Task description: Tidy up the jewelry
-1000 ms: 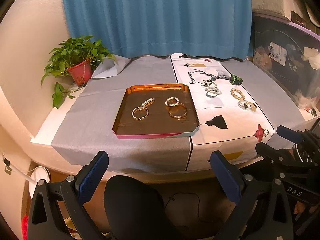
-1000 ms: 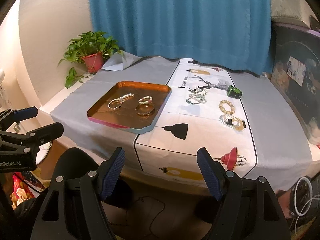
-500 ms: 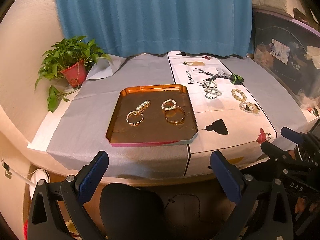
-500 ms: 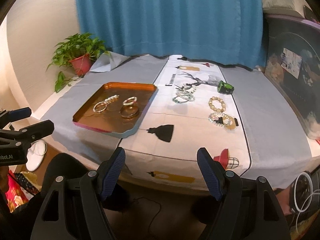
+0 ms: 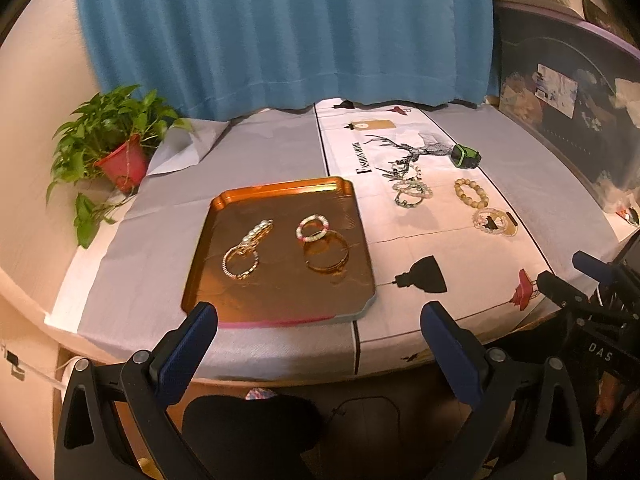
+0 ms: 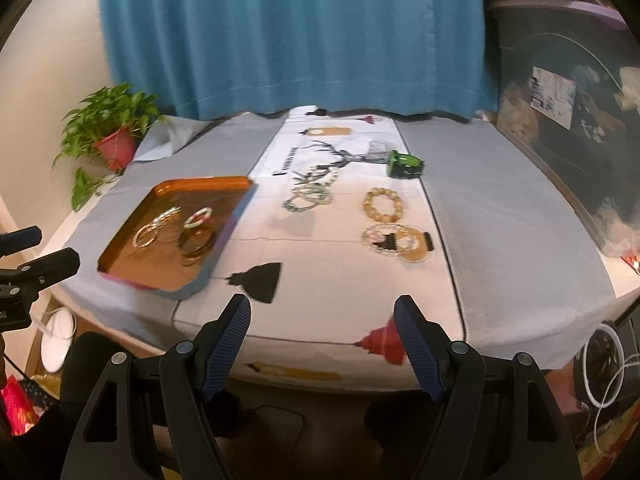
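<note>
An orange tray on the grey cloth holds a gold bangle, a white-pink bead bracelet and a pearl and gold bracelet. On the white runner lie a green-white bead cluster, a tan bead bracelet and a clear bead bracelet. My left gripper is open and empty before the table's front edge. My right gripper is open and empty over the front edge.
A potted plant stands at the table's back left. A small green and black box lies on the runner behind the bracelets. A blue curtain hangs behind. A dark clear bin stands at the right.
Both grippers have moved forward and up toward the table; the tray and bracelets look closer. The right view has swung toward the runner. Nothing was taken hold of.
</note>
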`<state>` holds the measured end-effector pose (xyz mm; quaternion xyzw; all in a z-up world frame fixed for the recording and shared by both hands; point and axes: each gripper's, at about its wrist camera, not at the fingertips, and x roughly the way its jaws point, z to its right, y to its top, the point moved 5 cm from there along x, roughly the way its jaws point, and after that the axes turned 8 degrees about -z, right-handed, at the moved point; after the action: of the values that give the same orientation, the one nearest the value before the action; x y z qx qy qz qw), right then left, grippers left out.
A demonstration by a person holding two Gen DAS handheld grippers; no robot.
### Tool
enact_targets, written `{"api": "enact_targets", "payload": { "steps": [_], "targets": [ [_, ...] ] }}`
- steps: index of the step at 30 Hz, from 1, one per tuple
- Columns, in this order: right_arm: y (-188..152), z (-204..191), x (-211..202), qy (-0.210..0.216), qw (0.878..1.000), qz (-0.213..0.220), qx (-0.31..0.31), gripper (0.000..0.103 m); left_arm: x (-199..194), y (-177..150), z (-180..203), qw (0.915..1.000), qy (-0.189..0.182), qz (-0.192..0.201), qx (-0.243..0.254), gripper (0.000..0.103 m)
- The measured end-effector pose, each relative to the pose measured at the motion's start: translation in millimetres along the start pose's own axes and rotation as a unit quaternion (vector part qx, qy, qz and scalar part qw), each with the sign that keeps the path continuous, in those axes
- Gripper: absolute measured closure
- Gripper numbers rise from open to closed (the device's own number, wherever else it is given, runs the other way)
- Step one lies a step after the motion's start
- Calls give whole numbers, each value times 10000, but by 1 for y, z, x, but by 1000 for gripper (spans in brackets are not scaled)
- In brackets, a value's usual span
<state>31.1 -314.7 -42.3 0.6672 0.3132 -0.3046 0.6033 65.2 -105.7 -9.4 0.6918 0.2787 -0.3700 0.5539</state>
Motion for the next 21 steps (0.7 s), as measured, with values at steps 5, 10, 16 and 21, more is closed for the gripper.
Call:
{"api": "enact_targets", "payload": {
  "steps": [5,10,16,21],
  "targets": [
    [4,21,17,-104,9998,-89,173,28,15,14,9,10000,-25,-58,75,2],
    [8,41,39,-259,9991,-191,288,28,31,38,14,9999,-64,-20,75,2],
    [22,60,74,-391,9985,-262,286,28,66,68,29,9996,-246,-131,98,2],
    [36,91,102,-508,9961,-349,634,28,104,89,50,9978,-551,-263,266,2]
  ]
}}
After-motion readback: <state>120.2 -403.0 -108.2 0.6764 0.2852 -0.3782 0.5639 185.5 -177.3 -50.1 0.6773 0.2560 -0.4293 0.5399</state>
